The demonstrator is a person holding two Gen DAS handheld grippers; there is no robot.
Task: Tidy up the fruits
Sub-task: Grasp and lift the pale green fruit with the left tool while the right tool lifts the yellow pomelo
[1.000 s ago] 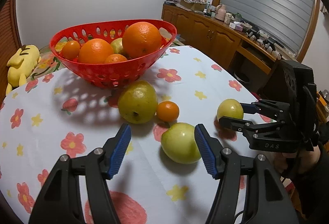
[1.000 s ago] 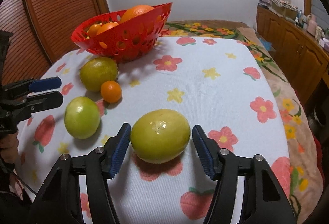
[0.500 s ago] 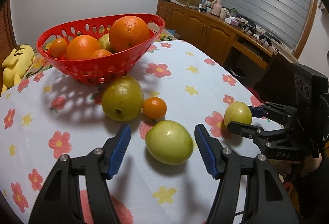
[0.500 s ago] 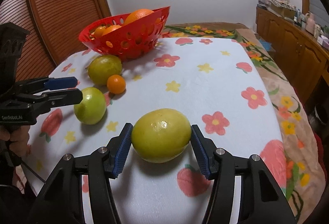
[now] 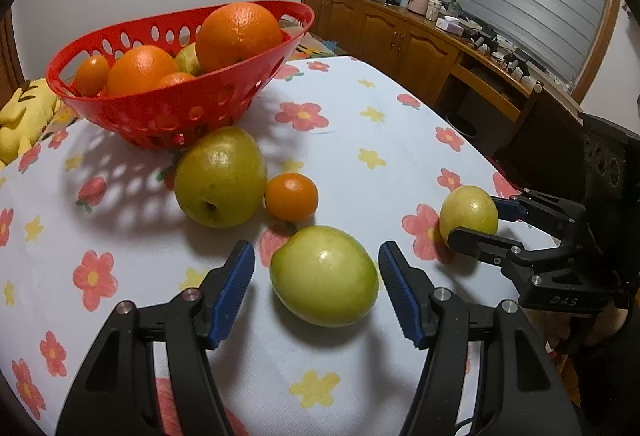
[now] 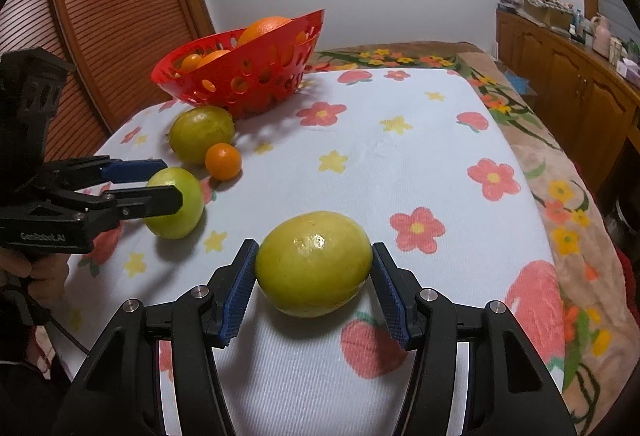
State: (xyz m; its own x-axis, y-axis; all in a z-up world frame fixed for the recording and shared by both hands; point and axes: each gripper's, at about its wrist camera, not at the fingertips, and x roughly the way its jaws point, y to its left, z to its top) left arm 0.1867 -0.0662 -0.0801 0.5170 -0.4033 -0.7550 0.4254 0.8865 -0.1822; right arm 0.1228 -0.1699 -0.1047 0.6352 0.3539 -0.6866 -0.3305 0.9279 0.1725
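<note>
A red basket (image 5: 132,118) (image 6: 256,92) holds several oranges at the table's far side. In front of it lie a large yellow-green fruit (image 5: 220,176) (image 6: 200,134) and a small orange (image 5: 291,197) (image 6: 223,161). My left gripper (image 5: 316,286) (image 6: 168,182) is open around a green apple (image 5: 324,276) (image 6: 176,202), its pads apart from it. My right gripper (image 6: 314,276) (image 5: 476,222) is shut on a yellow-green fruit (image 6: 314,263) (image 5: 469,213) that rests on the cloth.
The table wears a white flowered cloth (image 5: 360,140). A yellow plush toy (image 5: 20,120) lies at the far left. A wooden sideboard (image 5: 420,40) with clutter stands along the right wall. A slatted wooden door (image 6: 100,8) is behind the basket.
My right gripper closed from open onto the yellow-green fruit. My left gripper moved so the green apple sits centred between its open fingers.
</note>
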